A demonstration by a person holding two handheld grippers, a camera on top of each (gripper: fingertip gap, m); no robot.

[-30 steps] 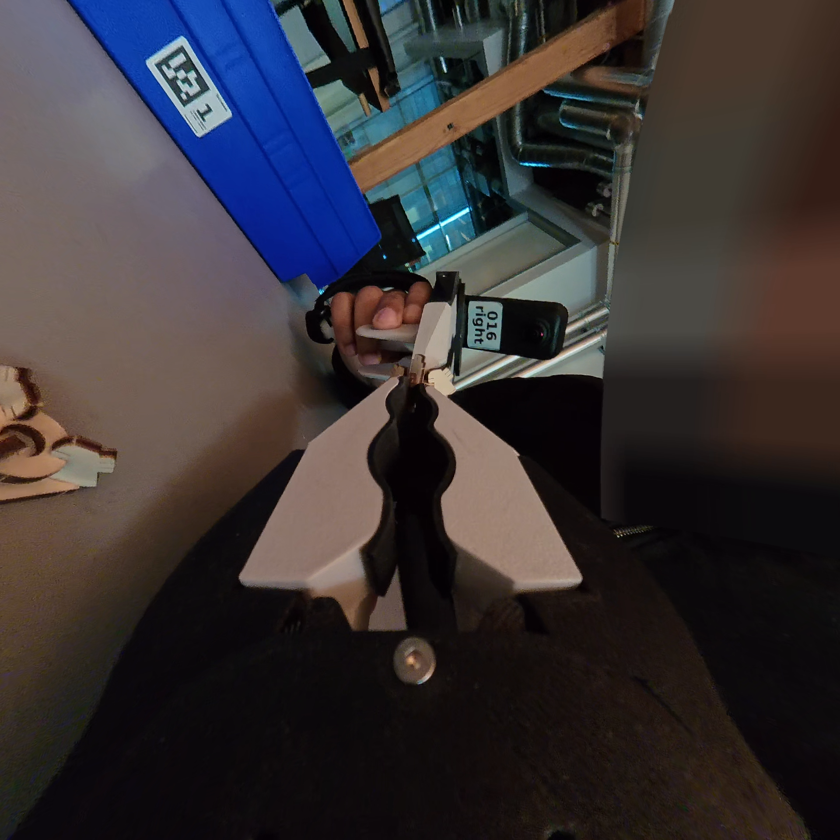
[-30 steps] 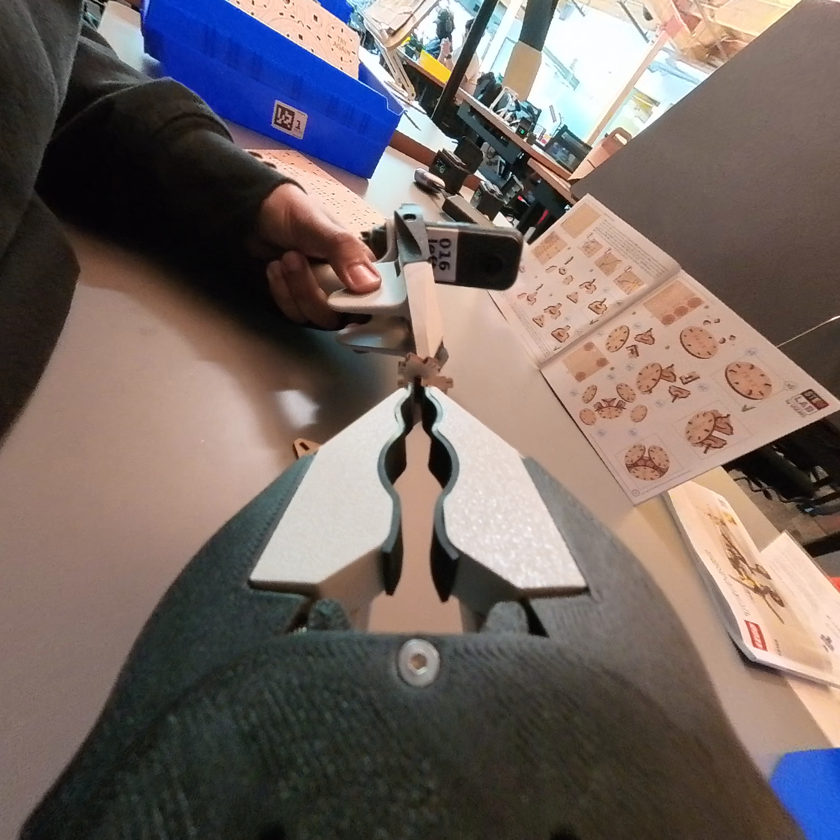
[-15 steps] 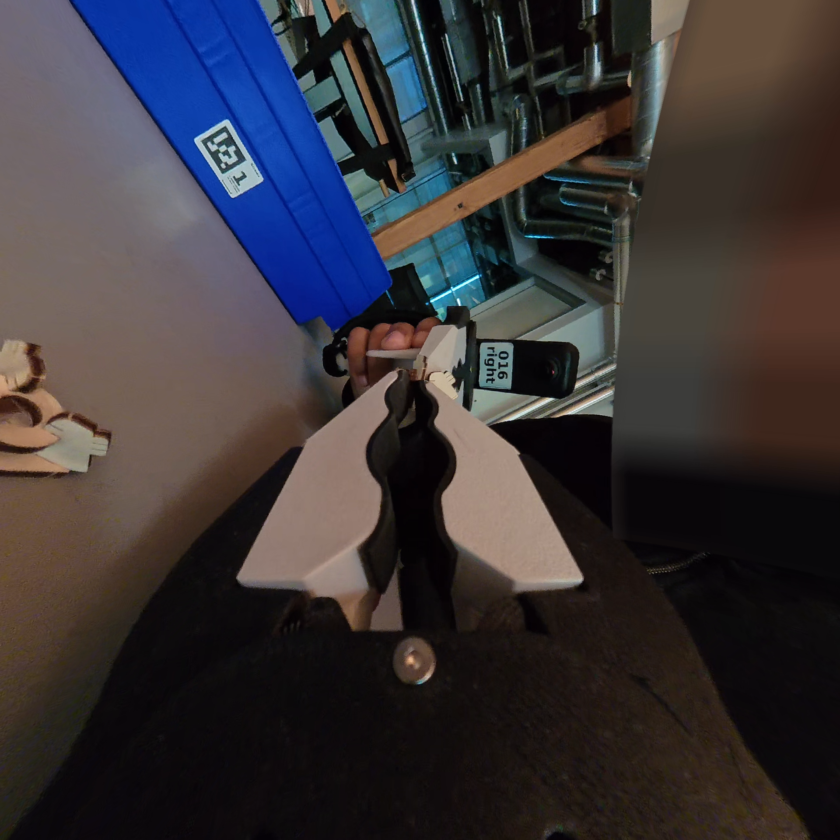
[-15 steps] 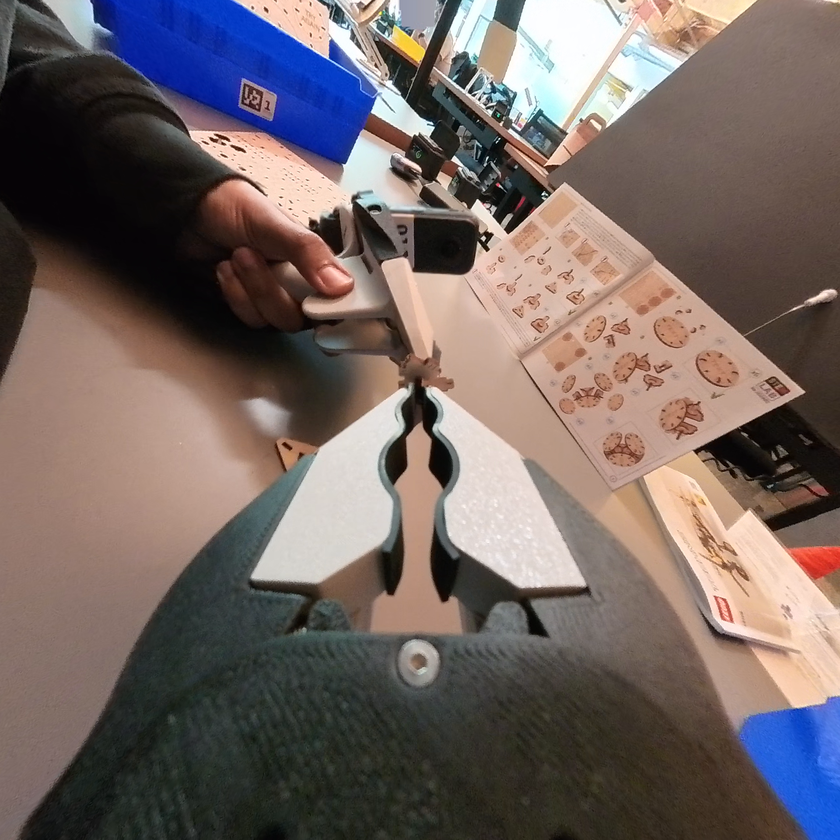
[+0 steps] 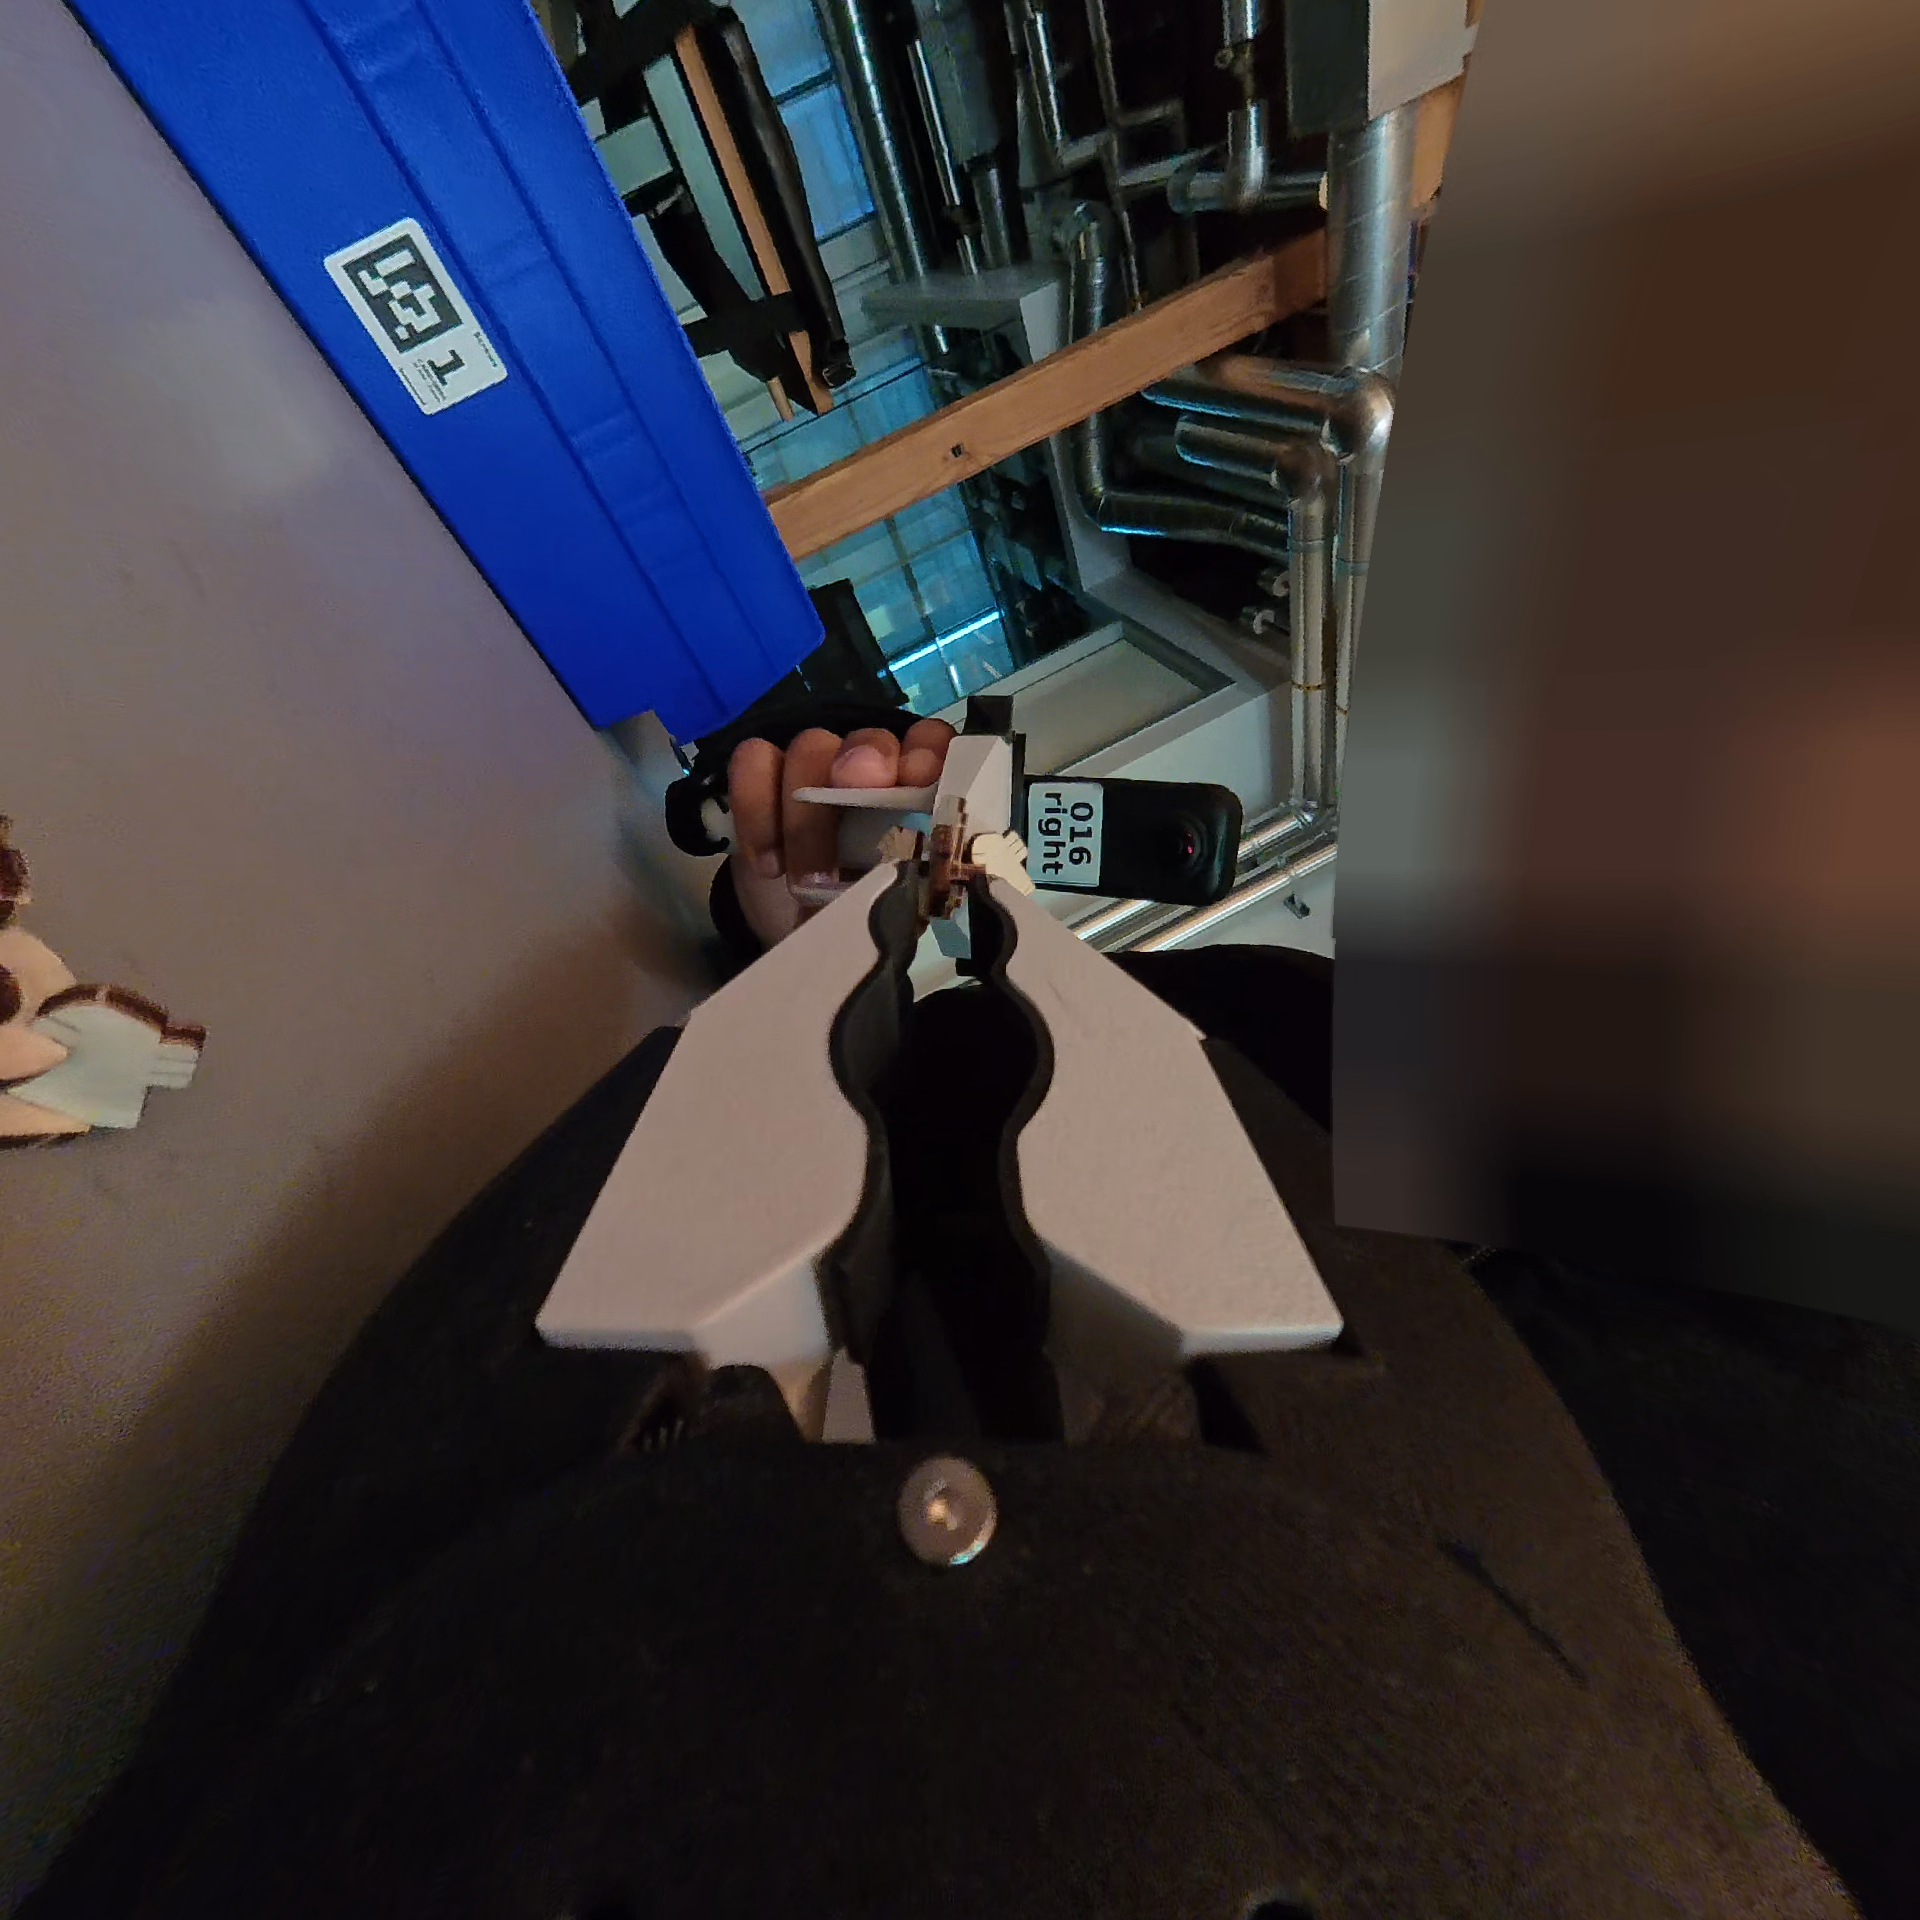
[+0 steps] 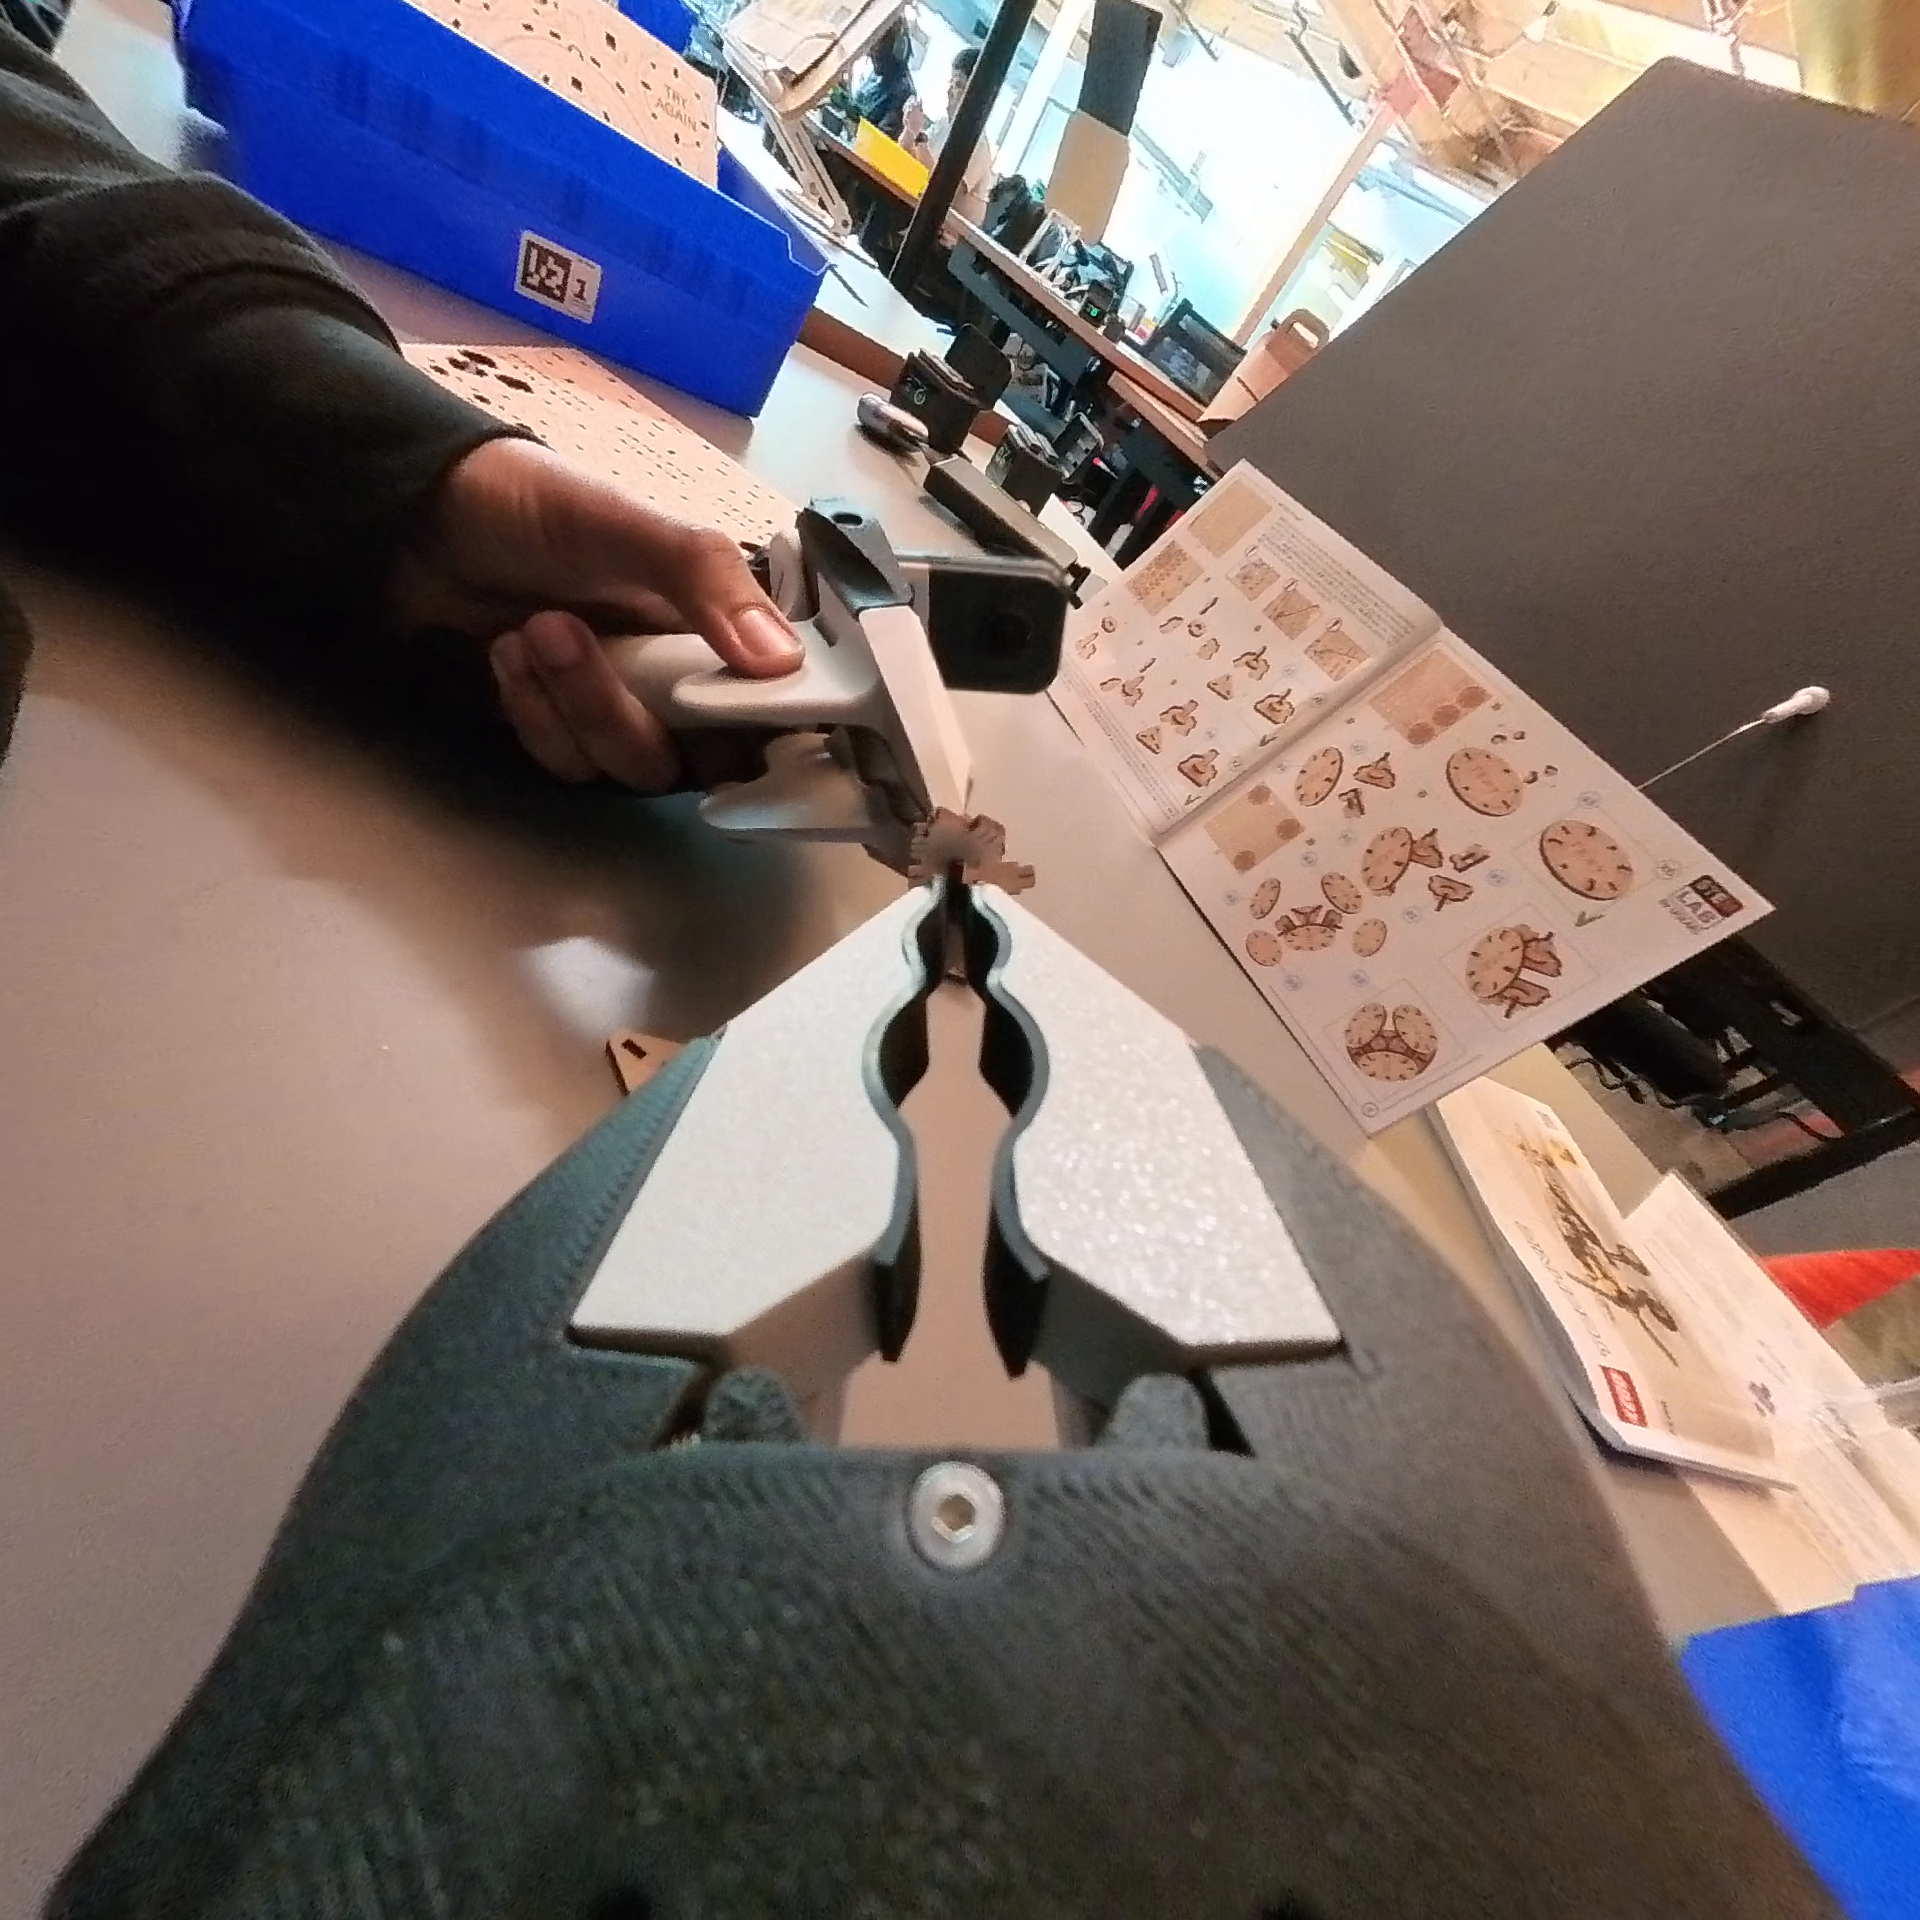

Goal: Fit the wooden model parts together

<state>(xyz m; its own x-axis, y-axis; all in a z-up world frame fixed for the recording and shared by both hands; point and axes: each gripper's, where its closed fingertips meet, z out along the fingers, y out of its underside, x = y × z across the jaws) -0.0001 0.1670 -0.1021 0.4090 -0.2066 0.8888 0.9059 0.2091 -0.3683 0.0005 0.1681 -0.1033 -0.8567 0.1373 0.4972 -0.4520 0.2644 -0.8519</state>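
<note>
Right wrist view has my right gripper (image 6: 951, 906) pinched shut on a small wooden toothed piece (image 6: 966, 854), while my left gripper (image 5: 948, 894), tip-to-tip opposite, looks slightly parted around it, though contact is unclear.

Two close wrist cameras face each other over the grey table (image 6: 260, 987) — both share the wooden piece (image 6: 961, 836) (image 5: 943, 868).
</note>
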